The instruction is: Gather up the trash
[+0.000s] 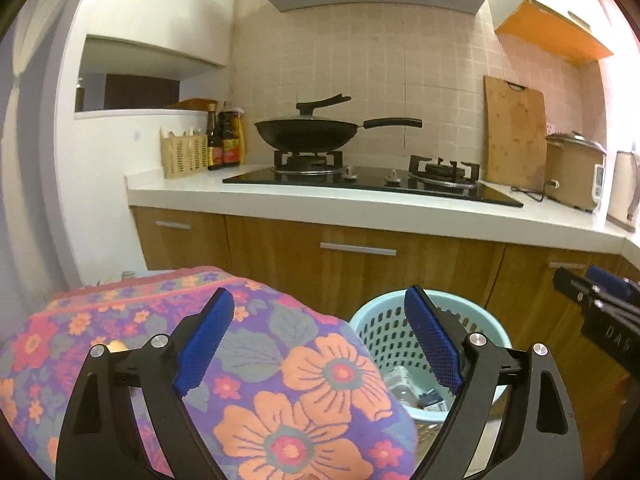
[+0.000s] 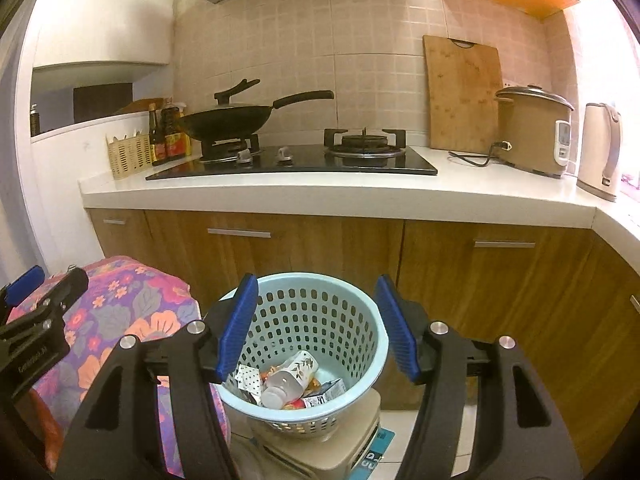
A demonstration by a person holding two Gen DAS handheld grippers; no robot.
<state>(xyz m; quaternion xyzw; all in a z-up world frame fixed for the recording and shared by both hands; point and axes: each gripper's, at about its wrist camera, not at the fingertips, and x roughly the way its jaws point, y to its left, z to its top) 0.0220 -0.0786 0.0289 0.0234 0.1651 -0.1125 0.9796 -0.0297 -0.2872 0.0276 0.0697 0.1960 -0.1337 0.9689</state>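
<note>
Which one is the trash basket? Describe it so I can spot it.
Look below the stove counter, in front of the wooden cabinets. Right of the floral cloth stands the basket: pale blue, perforated, round, with a plastic bottle and wrappers inside.

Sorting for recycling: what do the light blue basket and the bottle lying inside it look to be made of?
The basket looks like moulded plastic with a matte finish: uniform pale blue, with regular rows of punched slots. The bottle appears to be clear, thin plastic: see-through body with a printed label, though glass cannot be ruled out.
</note>
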